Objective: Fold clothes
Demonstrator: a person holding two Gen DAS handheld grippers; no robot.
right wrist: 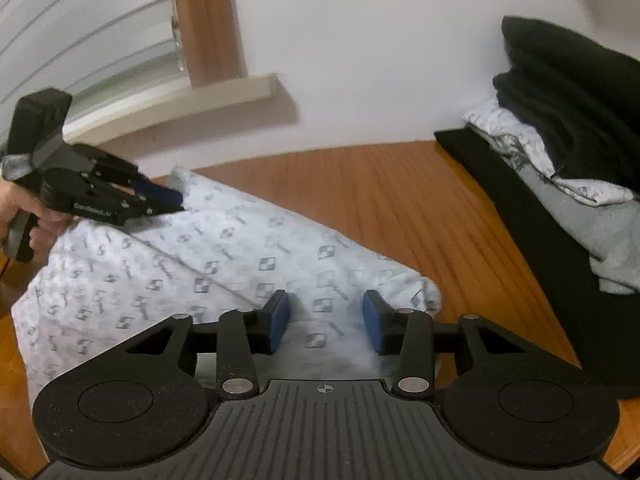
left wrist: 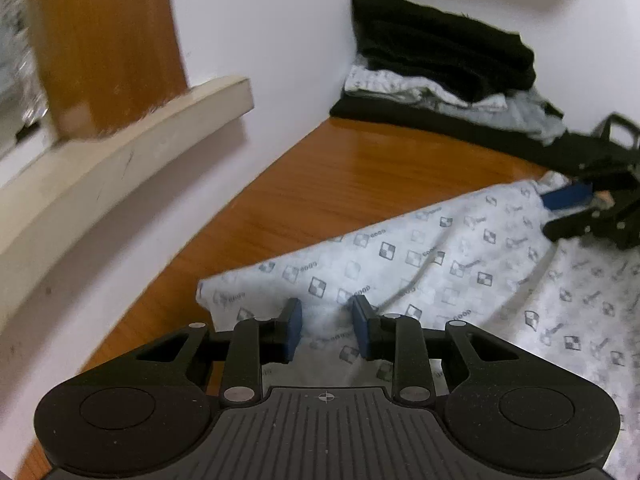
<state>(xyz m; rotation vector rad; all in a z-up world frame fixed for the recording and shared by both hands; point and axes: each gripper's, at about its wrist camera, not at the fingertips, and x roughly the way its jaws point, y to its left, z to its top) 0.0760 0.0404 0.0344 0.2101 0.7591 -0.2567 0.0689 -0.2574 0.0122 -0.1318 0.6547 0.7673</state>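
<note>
Printed white garment (right wrist: 224,256) is lying spread on the wooden table (left wrist: 344,184), near side, roughly centre; a stack of folded clothes (left wrist: 440,68) is sitting at the far right against the wall (left wrist: 280,40), well apart from it. Left gripper (left wrist: 326,330) is hovering over the garment's left end, fingers apart with cloth showing between the blue pads (left wrist: 294,330), not pinching it as far as its own view shows. Right gripper (right wrist: 326,326) is sitting over the garment's right end, fingers wide apart, fabric visible in the gap and nothing clamped. In the right wrist view the left gripper is angled down at the far left corner, tips touching or just above the cloth; motion blur is making contact hard to call. Judgement: a fold is being set up, both ends being lined up for a grab. Next move likely needs both grippers closing on the fabric edges together, then lifting evenly so the cloth is not dragging or bunching. Windowsill (left wrist: 132,128) is just left of the work area.
</note>
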